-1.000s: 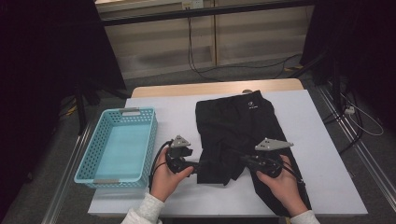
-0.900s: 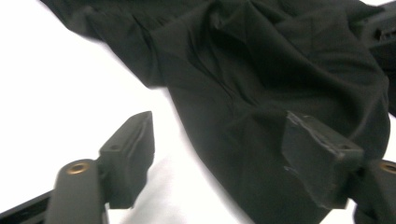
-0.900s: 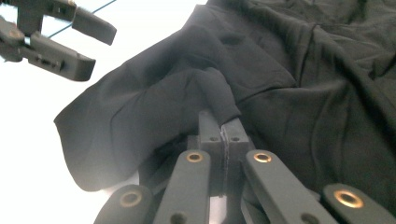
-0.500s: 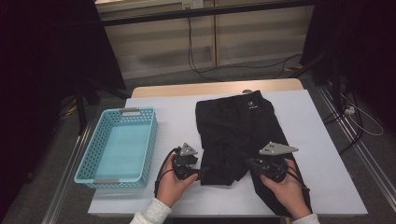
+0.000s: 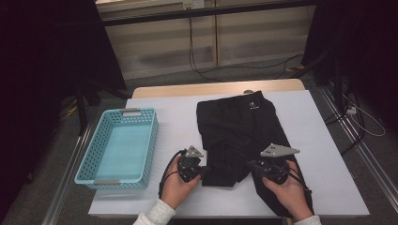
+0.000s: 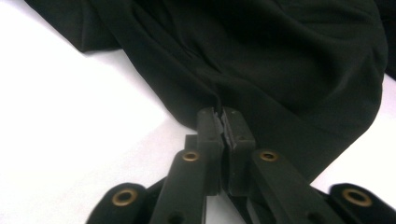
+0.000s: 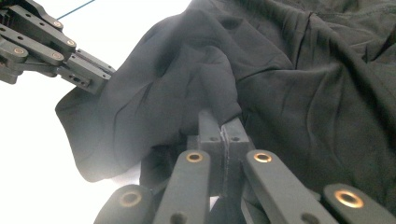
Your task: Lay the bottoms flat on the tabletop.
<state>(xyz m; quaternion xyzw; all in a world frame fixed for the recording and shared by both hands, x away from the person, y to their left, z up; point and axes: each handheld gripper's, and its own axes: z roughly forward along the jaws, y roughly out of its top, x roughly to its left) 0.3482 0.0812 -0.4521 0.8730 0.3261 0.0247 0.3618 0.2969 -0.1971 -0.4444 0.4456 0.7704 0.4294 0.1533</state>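
Your left hand-held gripper [image 6: 223, 122] has just been closing; its jaws now pinch the hem of the black shorts [image 5: 239, 136]. Your right hand-held gripper [image 7: 223, 122] is clamped on a fold of the same fabric. Shorts spread ahead of both on the desk [image 5: 324, 154]. Blue basket [image 5: 89, 161] outboard of the left one.

Black linkage fingers [image 6: 205, 135] with brass-coloured rivets on the left gripper [image 5: 199, 169] and right gripper [image 5: 253, 167]. Grey three-cornered plates on top, black cables trailing toward 6 o'clock. Pale knit sleeve cuffs [image 5: 157, 213] at both wrists.
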